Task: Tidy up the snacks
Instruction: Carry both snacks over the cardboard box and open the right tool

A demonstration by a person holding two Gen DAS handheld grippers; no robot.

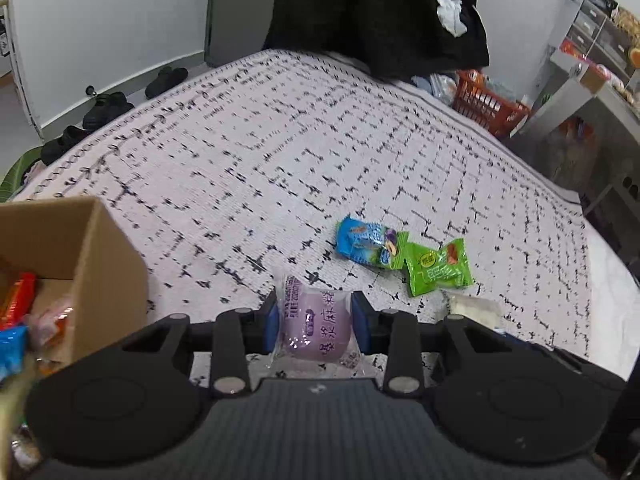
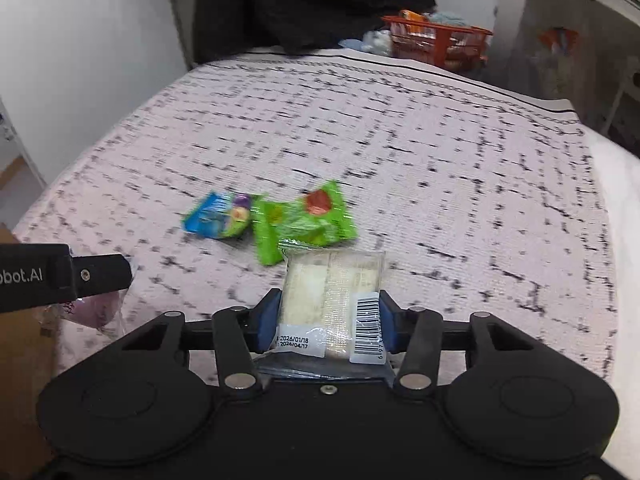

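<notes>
The left gripper [image 1: 316, 316] pinches a purple mochi packet [image 1: 314, 326] between its blue pads, held above the checked bedspread [image 1: 280, 152] just right of the cardboard box [image 1: 92, 256], whose contents are cut off at the frame edge and only partly readable as red, blue and orange wrappers. The right gripper [image 2: 328, 320] is clamped on a pale barcode-labelled packet [image 2: 334, 300], its lower end hidden behind the gripper body. A blue packet [image 1: 366, 244] and a green packet [image 1: 436, 268] lie touching on the bedspread, blurred in the right wrist view.
</notes>
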